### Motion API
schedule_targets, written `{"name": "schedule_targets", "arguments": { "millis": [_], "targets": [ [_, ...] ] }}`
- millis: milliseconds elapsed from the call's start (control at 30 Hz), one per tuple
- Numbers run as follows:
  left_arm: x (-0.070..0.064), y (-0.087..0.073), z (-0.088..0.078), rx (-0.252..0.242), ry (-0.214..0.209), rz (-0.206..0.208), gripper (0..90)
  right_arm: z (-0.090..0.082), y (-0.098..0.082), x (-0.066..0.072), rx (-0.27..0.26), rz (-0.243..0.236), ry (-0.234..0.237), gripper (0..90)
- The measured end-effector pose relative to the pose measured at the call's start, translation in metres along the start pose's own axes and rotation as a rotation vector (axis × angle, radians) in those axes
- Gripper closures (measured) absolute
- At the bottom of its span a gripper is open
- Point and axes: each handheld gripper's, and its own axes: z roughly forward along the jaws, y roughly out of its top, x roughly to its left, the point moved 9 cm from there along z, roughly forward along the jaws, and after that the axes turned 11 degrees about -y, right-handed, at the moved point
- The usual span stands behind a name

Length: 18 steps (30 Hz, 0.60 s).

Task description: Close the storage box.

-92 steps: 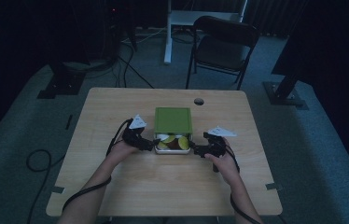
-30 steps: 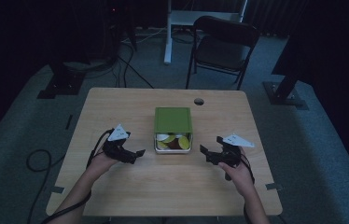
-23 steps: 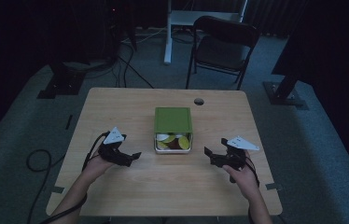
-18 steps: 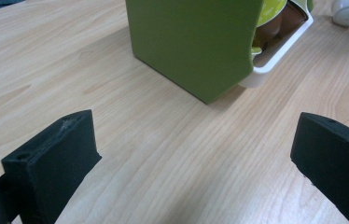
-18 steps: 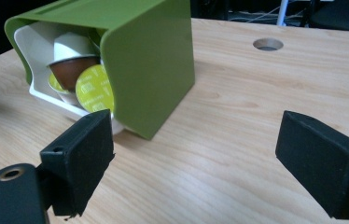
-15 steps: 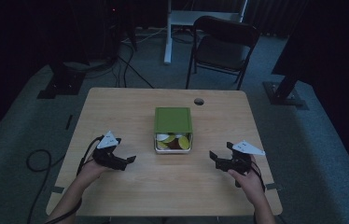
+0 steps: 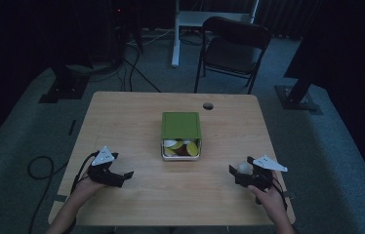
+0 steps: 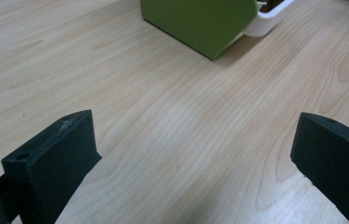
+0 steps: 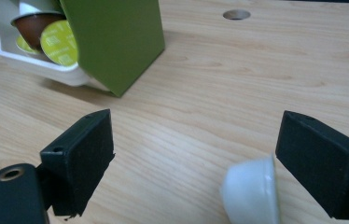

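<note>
We have both grippers low on the counter [image 7: 136,122]. Left gripper [image 7: 117,176] near-left, jaws spread, empty. Right gripper [image 7: 243,174] near-right, jaws spread with a white capsule [image 9: 252,191] lying between them, just beside one jaw. Green capsule box [image 7: 181,126] sits mid-counter. Suggest centring the capsule, then closing gently so it doesn't squirt out.

Small pale print on the yellow-green lid of a capsule [image 9: 59,44] in the green box's [image 9: 116,42] white drawer, too small and blurred to read, no other lettering legible anywhere
</note>
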Motion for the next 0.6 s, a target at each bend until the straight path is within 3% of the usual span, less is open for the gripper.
{"name": "schedule_targets", "arguments": {
  "millis": [600],
  "targets": [
    [0.001,-0.040,-0.017,0.029,0.039,-0.038,0.6,-0.006,-0.044,-0.020,0.086,-0.022,-0.045,10.9]
  ]
}}
